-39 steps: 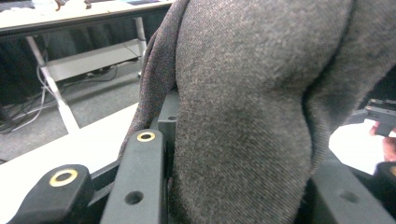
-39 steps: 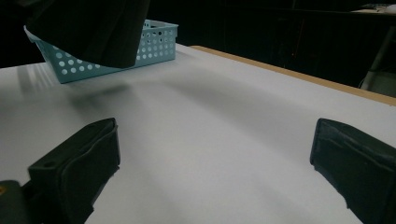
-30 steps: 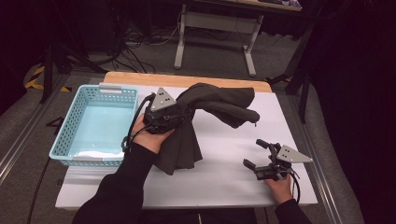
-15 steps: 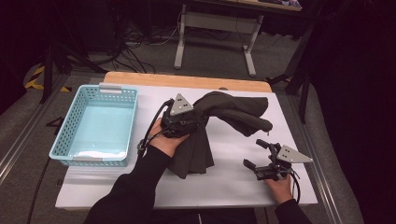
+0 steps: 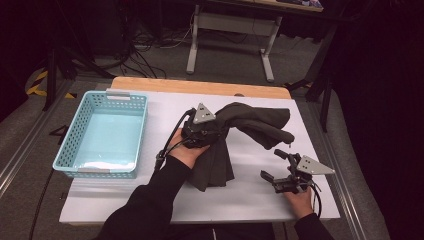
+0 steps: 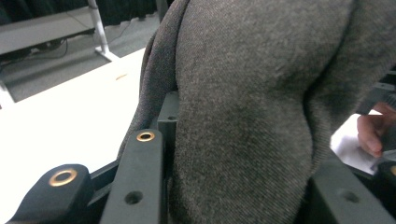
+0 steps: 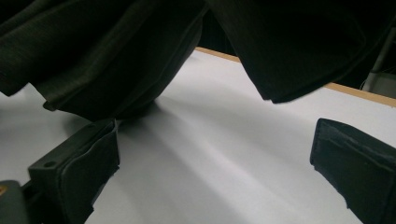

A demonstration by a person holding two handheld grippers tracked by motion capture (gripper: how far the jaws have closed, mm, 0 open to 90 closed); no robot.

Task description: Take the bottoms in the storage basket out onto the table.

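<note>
Left gripper (image 5: 212,131) clamped on a dark grey knitted garment (image 5: 250,125), bunched mid-table well right of the light blue perforated plastic basket (image 5: 102,135); right gripper (image 5: 281,167) wide open, holding nothing, on the white tabletop (image 5: 150,200) right of the garment; best to lower the cloth flat so the open jaws can take a free edge before spreading; left gripper view shows the knit weave (image 6: 243,116) pinched between jaws; high view gives layout.
</note>
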